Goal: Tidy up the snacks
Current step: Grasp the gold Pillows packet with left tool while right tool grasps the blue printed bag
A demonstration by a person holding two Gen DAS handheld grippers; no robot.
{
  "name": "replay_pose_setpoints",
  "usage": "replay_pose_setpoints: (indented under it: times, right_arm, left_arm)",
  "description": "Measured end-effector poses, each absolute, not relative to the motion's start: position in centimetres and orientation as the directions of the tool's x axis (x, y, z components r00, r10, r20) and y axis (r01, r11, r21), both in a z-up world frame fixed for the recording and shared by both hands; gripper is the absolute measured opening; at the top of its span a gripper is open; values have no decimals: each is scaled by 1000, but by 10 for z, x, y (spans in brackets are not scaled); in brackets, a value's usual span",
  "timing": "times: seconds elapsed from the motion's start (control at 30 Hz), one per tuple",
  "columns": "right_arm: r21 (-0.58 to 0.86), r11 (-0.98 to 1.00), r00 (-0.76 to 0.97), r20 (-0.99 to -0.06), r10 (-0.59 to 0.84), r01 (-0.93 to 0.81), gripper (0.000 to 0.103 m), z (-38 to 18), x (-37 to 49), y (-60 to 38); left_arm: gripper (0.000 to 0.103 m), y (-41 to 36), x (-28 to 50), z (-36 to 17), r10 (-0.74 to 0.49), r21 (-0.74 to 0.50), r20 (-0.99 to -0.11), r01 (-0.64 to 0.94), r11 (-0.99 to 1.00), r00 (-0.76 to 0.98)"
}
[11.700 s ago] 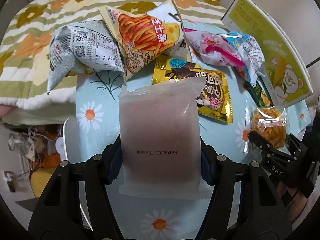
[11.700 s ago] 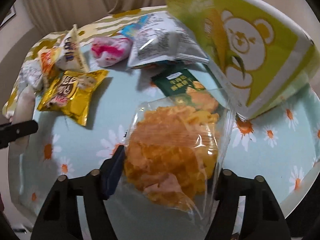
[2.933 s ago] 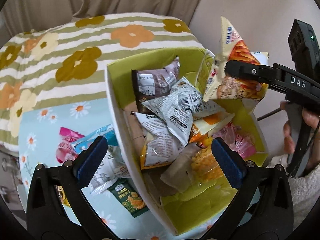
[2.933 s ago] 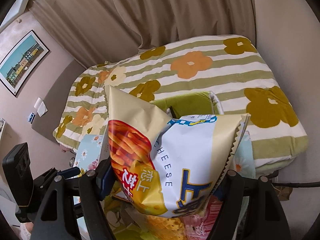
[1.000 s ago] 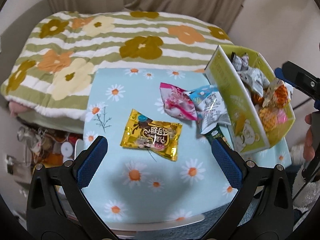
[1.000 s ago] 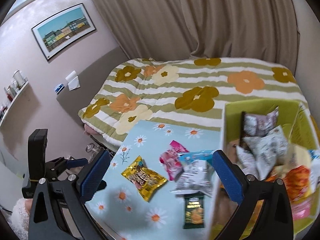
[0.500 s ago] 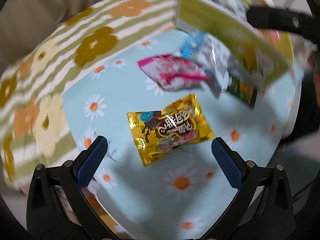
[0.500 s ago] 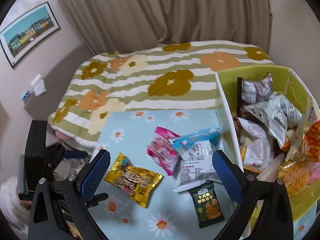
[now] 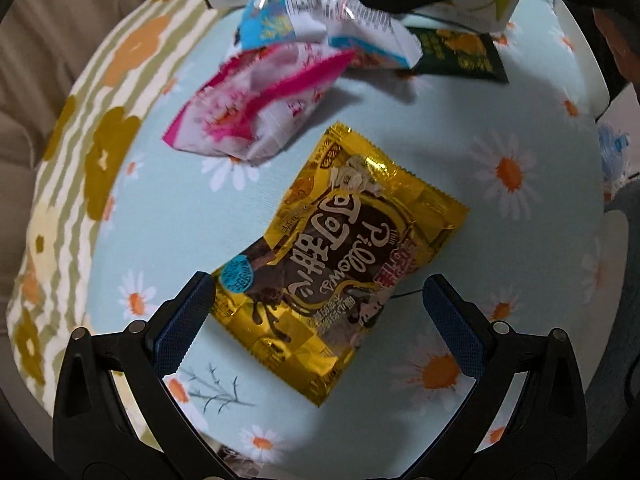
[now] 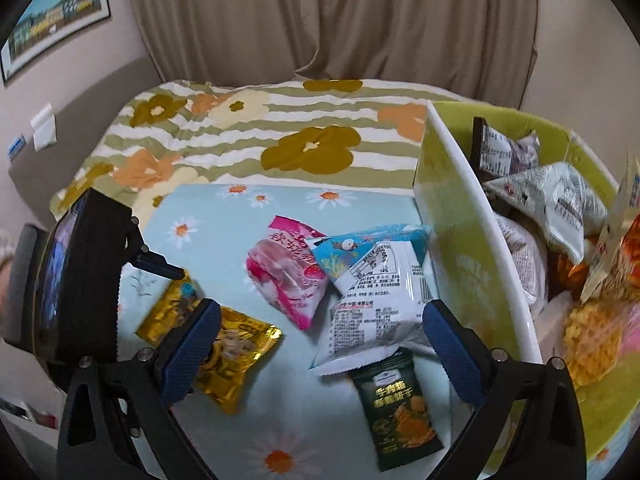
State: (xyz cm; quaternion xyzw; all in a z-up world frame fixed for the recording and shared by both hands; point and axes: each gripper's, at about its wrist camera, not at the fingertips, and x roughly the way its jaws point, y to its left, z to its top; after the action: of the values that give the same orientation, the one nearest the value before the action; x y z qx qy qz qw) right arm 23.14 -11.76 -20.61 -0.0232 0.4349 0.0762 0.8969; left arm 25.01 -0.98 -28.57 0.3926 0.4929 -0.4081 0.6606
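Note:
My left gripper is open and empty, low over a gold snack bag that lies flat on the daisy tablecloth; its fingers straddle the bag's near end. The same gold bag shows in the right wrist view with the left gripper's body beside it. My right gripper is open and empty above a blue-and-white bag, a pink bag and a dark green packet. The green box at the right holds several snack bags.
The daisy-print table stands against a bed with a flowered striped cover. Curtains hang behind. In the left wrist view the pink bag, blue-and-white bag and green packet lie beyond the gold one.
My left gripper has dropped and closed in on the gold bag, which now sits between its fingers. My right gripper has moved lower toward the blue-and-white bag. Both stay open.

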Motion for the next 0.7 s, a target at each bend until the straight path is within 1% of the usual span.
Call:
replay_pose_setpoints:
  times: [0.1,0.3,0.53,0.7]
  right_arm:
    - [21,988,637,-762,116,-154,100,-205,231,-117]
    - [81,990,682,-718,140,-118,100,-199,229,-127]
    - [146,987,694,-703,155,-72,100,-189,227,-143]
    - [156,986,682,-716,149,-51,100,-189,227,-147]
  left_arm:
    - [103,-11,252,-292,-173,102,-971,936,336,167]
    - [102,-17,255,-296,-231,79,-961,950,302,153]
    - [102,-28,252,-283,-266,174,-938,965,194,223]
    - [102,-39,251,-291,-225,187,-955,981,59,195]
